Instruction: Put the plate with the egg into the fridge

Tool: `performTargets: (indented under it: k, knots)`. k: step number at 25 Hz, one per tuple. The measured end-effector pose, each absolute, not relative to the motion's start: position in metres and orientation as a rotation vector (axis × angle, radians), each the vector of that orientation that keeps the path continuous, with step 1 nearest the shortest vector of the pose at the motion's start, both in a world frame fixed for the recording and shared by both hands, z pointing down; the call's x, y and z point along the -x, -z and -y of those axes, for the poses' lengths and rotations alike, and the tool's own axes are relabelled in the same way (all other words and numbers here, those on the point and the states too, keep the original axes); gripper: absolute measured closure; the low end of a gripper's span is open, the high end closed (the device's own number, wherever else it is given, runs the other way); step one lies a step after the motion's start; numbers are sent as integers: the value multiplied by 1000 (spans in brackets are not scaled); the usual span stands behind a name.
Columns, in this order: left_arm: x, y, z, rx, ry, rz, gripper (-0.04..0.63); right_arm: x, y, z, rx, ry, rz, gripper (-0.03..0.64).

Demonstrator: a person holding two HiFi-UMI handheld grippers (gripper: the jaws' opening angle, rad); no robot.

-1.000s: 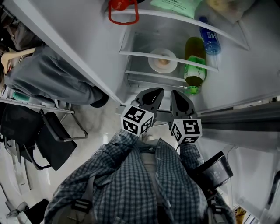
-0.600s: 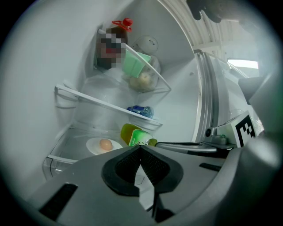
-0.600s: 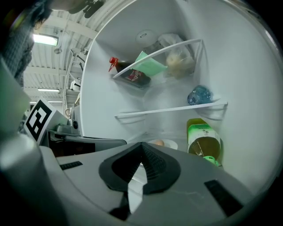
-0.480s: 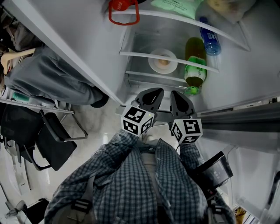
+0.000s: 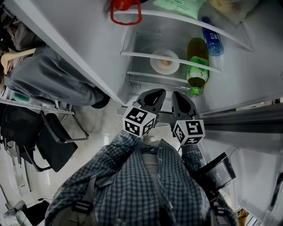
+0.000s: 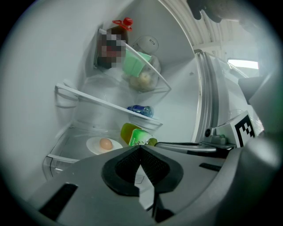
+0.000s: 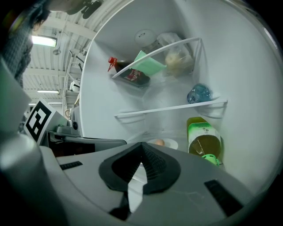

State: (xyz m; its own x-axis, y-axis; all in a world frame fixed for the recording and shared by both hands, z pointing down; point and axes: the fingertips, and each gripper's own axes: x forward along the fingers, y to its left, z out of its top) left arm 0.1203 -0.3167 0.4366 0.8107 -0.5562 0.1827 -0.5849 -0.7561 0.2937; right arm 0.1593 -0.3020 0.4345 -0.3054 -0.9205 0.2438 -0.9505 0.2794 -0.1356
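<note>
A white plate (image 5: 164, 61) with a brown egg (image 5: 165, 62) rests on a lower glass shelf (image 5: 146, 55) inside the open fridge; the plate (image 6: 103, 145) and egg (image 6: 105, 143) show in the left gripper view, and the plate (image 7: 162, 143) in the right gripper view. My left gripper (image 5: 154, 94) and right gripper (image 5: 180, 97) hang side by side in front of the fridge, below the plate and apart from it. Both are shut with nothing between the jaws, as the left gripper (image 6: 139, 147) and right gripper (image 7: 142, 145) show in their own views.
A green tea bottle (image 5: 196, 69) lies right of the plate. Above it sit a blue bottle (image 5: 211, 39), a red-capped sauce bottle (image 5: 125, 11) and a green packet (image 5: 177, 6). The open fridge door (image 5: 57, 53) stands at left, with a dark chair (image 5: 55, 141) below it.
</note>
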Motion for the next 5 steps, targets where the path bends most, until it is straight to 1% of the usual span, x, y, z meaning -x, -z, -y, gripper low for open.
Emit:
performTargets:
  k: [5]
  knots:
    - [-120,-436,316,-2660,-123,863,588,-157,-433,302,-1771,-386,2424,612]
